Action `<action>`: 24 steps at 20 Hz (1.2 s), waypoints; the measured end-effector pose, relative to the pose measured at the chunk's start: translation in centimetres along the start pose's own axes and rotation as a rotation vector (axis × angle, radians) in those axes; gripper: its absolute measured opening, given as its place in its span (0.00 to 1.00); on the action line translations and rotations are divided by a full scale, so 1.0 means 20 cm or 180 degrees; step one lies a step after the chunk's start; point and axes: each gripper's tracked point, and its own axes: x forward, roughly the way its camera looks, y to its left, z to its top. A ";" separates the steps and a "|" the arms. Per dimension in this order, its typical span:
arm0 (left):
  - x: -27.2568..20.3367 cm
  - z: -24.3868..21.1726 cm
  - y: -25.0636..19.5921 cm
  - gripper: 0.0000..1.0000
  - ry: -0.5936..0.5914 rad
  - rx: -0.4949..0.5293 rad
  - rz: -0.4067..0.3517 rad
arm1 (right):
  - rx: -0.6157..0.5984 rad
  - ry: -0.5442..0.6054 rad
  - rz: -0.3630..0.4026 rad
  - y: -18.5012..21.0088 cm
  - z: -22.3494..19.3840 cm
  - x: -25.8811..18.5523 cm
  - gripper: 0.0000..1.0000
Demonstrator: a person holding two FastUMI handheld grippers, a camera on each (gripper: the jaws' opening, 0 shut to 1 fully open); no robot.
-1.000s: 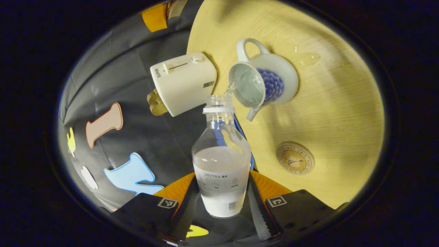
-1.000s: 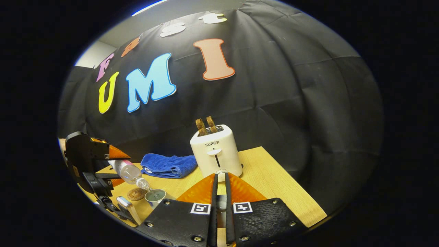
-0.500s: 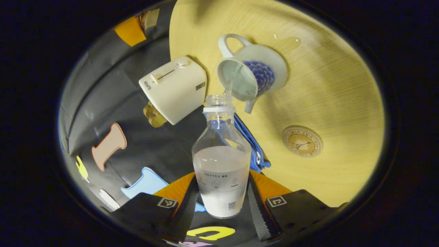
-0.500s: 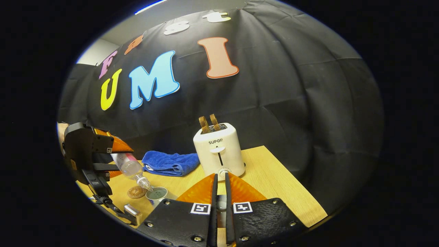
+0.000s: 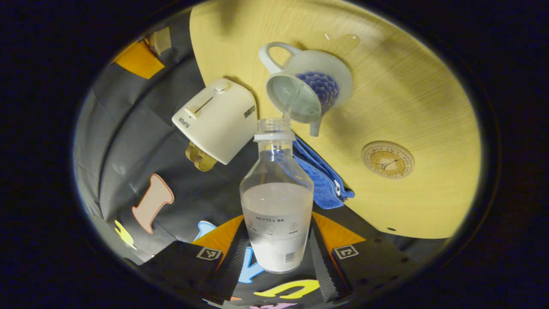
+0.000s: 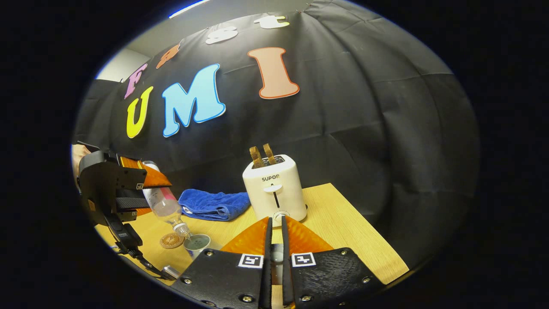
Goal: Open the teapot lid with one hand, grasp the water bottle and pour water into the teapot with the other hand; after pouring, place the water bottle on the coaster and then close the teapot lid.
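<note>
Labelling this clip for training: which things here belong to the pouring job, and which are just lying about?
Job:
water bottle, held in left claw
teapot
coaster
lid, in right claw

Lying about:
toaster
blue towel
table

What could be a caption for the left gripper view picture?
Left gripper tips the water bottle, pouring water into the open teapot near the coaster.

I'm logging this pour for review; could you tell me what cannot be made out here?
1. Right gripper view: whether the right hand-held gripper holds the lid; its own fingers cover the narrow gap.
2. Right gripper view: teapot small, lower body hidden behind that gripper.
3. Left gripper view: teapot's fill level, unclear inside its pale bowl.
</note>
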 end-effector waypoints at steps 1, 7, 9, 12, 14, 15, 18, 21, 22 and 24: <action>0.00 0.00 0.01 0.84 0.0014 0.0076 0.0008 | -0.0003 -0.0002 0.0001 0.00 0.00 0.00 0.10; -0.03 0.03 0.05 0.84 0.0048 0.0309 0.0024 | -0.0022 -0.0001 0.0021 0.01 0.00 0.00 0.10; -0.04 0.04 0.06 0.84 0.0062 0.0357 0.0027 | -0.0029 -0.0003 0.0024 0.02 0.00 0.00 0.10; -0.04 0.02 0.07 0.84 0.0102 0.0415 0.0030 | -0.0022 -0.0014 0.0028 0.01 0.01 -0.01 0.10; -0.05 0.02 0.07 0.84 0.0109 0.0402 0.0037 | -0.0007 -0.0023 0.0032 0.01 0.02 -0.01 0.10; -0.06 0.02 0.08 0.84 0.0107 0.0383 0.0047 | -0.0007 -0.0019 0.0033 0.01 0.02 -0.01 0.10; -0.06 0.02 0.03 0.85 0.0016 0.0016 -0.0033 | -0.0034 -0.0013 0.0037 0.02 0.01 0.00 0.10; -0.07 0.01 -0.11 0.86 -0.0088 -0.0858 -0.0190 | -0.0011 -0.0039 0.0060 0.02 0.02 -0.01 0.10; -0.07 0.01 -0.15 0.86 -0.0124 -0.1248 -0.0218 | -0.0007 -0.0051 0.0063 0.02 0.03 -0.02 0.10; -0.10 -0.01 -0.26 0.87 -0.0187 -0.2099 -0.0322 | -0.0005 -0.0042 0.0087 0.04 0.02 -0.01 0.10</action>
